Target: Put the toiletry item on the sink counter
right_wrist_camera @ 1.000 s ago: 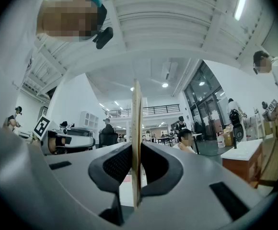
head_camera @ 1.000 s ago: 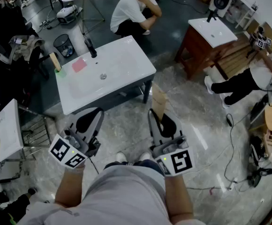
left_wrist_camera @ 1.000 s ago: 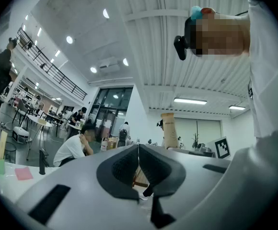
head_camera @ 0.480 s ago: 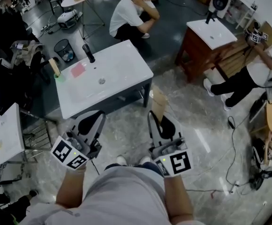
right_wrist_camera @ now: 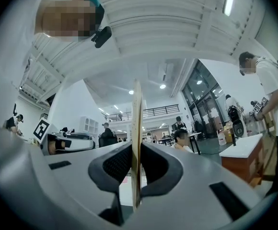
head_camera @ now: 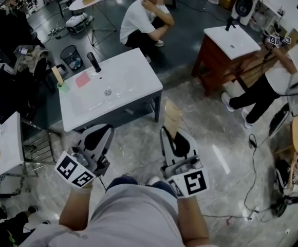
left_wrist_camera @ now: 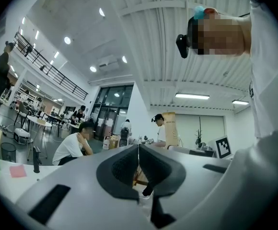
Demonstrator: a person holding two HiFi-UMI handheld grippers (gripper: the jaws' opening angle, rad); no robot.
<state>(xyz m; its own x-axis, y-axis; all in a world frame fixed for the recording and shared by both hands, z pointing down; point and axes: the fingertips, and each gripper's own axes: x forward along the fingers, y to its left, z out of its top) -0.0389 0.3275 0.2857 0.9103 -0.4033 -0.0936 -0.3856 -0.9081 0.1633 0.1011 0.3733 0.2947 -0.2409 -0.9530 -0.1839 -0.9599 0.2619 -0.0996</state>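
Observation:
My right gripper (head_camera: 171,134) is shut on a thin, flat tan packet (head_camera: 172,117), which stands upright out of its jaws. In the right gripper view the packet (right_wrist_camera: 136,123) shows edge-on between the pads. My left gripper (head_camera: 99,133) is shut with nothing in it, and its pads meet (left_wrist_camera: 138,163). Both are held low over the marble floor, short of the white sink counter (head_camera: 136,71). On the counter are a black faucet (head_camera: 93,62), a pink pad (head_camera: 82,80) and a green cup (head_camera: 62,87) with a wooden stick.
A second white sink on a brown cabinet (head_camera: 233,41) stands at the right. A person in a white shirt crouches behind the counter (head_camera: 143,14), another person bends at the right (head_camera: 280,78). A bin (head_camera: 70,50) stands at the left. Cables lie on the floor at the right.
The sink counter has slid slightly left and down in the head view as the person steps. Both grippers keep their pose, and the right one still holds the packet.

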